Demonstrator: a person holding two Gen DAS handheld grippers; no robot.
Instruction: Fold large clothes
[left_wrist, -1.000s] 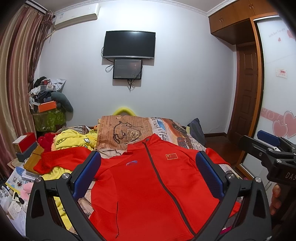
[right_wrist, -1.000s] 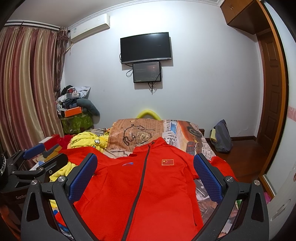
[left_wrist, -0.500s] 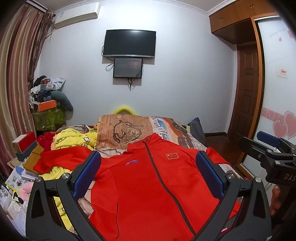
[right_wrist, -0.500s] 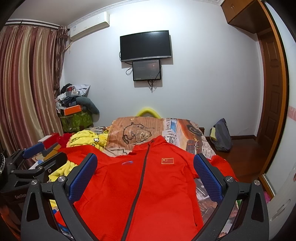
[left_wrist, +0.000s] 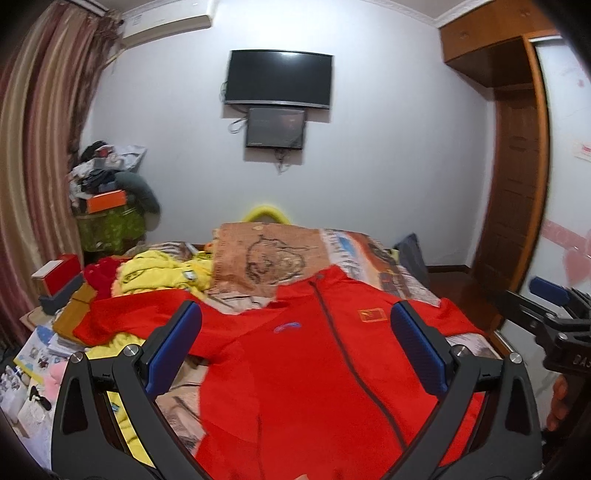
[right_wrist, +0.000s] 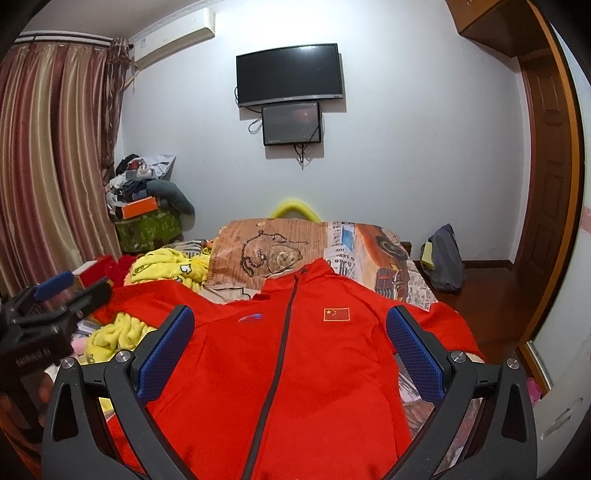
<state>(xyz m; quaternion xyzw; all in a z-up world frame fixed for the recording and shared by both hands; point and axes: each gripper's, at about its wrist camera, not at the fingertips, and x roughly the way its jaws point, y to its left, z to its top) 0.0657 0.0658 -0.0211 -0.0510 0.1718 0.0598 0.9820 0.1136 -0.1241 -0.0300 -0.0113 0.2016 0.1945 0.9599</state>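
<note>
Red jacket (right_wrist: 295, 369) lies flat on the bed (right_wrist: 413, 291), collar away, beneath both wide-open, empty grippers, left (left_wrist: 295, 347) and right (right_wrist: 291, 343).

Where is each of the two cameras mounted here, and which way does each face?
Left wrist: on the left gripper, facing across the red jacket on the bed toward the TV wall; its two open fingers, the right gripper at right and fingertips show.
Right wrist: on the right gripper, same heading; its open fingers and the left gripper at left show.
Shared: jacket, yellow blanket, TV.
</note>
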